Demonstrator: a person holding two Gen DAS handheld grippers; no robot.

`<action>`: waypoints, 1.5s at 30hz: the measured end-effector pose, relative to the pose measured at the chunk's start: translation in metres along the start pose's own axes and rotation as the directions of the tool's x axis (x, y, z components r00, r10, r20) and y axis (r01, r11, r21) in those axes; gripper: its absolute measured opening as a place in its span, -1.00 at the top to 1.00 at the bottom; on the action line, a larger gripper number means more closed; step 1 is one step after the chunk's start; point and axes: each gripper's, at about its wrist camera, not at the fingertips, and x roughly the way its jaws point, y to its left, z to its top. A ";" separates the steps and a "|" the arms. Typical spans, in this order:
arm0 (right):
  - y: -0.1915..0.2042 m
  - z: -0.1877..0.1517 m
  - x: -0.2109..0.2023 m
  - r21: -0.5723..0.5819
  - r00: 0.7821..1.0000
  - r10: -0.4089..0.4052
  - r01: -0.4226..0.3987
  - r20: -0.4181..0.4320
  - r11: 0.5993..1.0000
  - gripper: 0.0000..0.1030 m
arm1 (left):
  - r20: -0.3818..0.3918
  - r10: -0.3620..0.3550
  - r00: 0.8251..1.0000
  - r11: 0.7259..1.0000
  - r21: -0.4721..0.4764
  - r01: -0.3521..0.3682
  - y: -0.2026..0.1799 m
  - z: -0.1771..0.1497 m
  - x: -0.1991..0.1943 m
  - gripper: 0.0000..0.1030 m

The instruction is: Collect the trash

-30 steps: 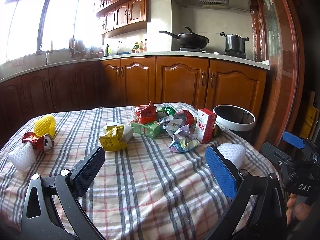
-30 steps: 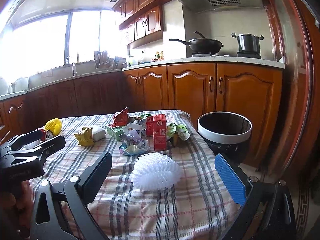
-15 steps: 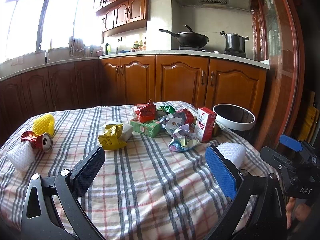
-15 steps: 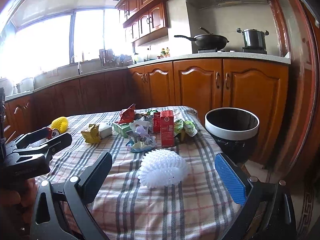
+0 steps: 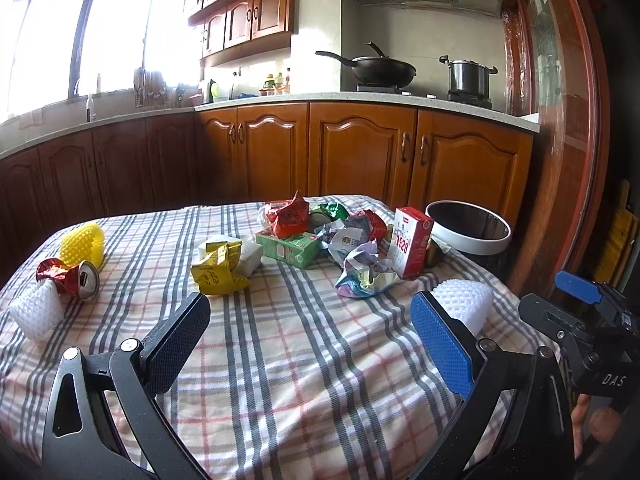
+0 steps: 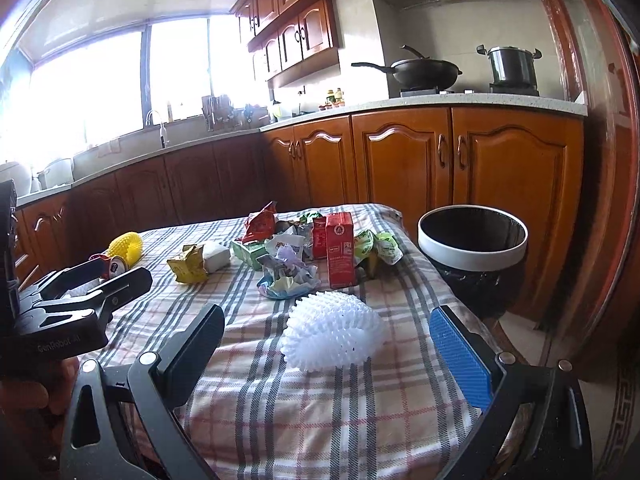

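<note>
Both tools spread wide and empty: left gripper [image 5: 310, 334] above bare plaid tablecloth [image 5: 280, 360], right gripper [image 6: 328, 340] low over the near table end, jaws parted on either side of a white spiky foam net [image 6: 334, 336] without touching it. In the right wrist view, at 12 o'clock from that net, a crumpled pastel wrapper [image 6: 288, 278]; just past it, upright, a red carton [image 6: 340, 250], with green-white packets [image 6: 380, 246] leaning at its 3 o'clock side. At 11 o'clock, a heap: green box [image 6: 250, 252], red foil bag [image 6: 260, 222]. Further toward 10 o'clock, a yellow crumpled packet [image 6: 186, 266] touching a white block [image 6: 216, 256]. Off the table's edge at 2 o'clock, a white-rimmed trash bin [image 6: 472, 246], black-lined, standing on the floor. In the left wrist view, at 9 o'clock, a crushed red can [image 5: 74, 278] between a yellow foam net [image 5: 82, 242] and another white foam net [image 5: 38, 314], all near the table's far left edge. On the counter behind, a wok [image 5: 380, 68] and a steel pot [image 5: 468, 76].
</note>
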 end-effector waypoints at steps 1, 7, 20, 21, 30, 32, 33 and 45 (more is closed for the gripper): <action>-0.001 0.000 0.002 0.003 1.000 0.004 -0.004 -0.006 1.000 -1.00 | -0.010 -0.003 1.000 1.000 -0.004 0.003 0.001 0.000 0.003 -0.98; -0.008 -0.002 0.018 0.028 0.998 0.033 -0.032 -0.056 0.999 -0.99 | -0.080 -0.029 0.996 1.000 -0.012 0.028 0.003 0.004 0.025 -0.98; -0.028 -0.005 0.064 0.100 0.979 0.102 -0.085 -0.179 0.991 -0.89 | -0.237 -0.125 0.963 0.992 -0.049 0.117 -0.010 0.022 0.101 -0.93; -0.030 -0.006 0.068 0.106 0.976 0.107 -0.088 -0.189 0.990 -0.84 | -0.250 -0.132 0.959 0.991 -0.046 0.124 -0.011 0.025 0.110 -0.91; -0.041 -0.010 0.096 0.175 0.943 0.199 -0.155 -0.269 0.972 -0.13 | -0.327 -0.142 0.934 0.989 -0.014 0.146 -0.029 0.026 0.160 -0.61; -0.043 -0.010 0.099 0.180 0.936 0.213 -0.167 -0.280 0.969 0.13 | -0.351 -0.157 0.923 0.987 -0.022 0.159 -0.031 0.027 0.171 -0.46; -0.044 -0.010 0.100 0.187 0.934 0.221 -0.173 -0.281 0.967 0.28 | -0.359 -0.161 0.919 0.986 -0.023 0.163 -0.033 0.027 0.176 -0.33; -0.066 -0.001 0.088 0.240 0.940 0.229 -0.168 -0.252 0.956 0.62 | -0.359 -0.268 0.894 0.963 -0.078 0.258 -0.037 0.031 0.168 0.72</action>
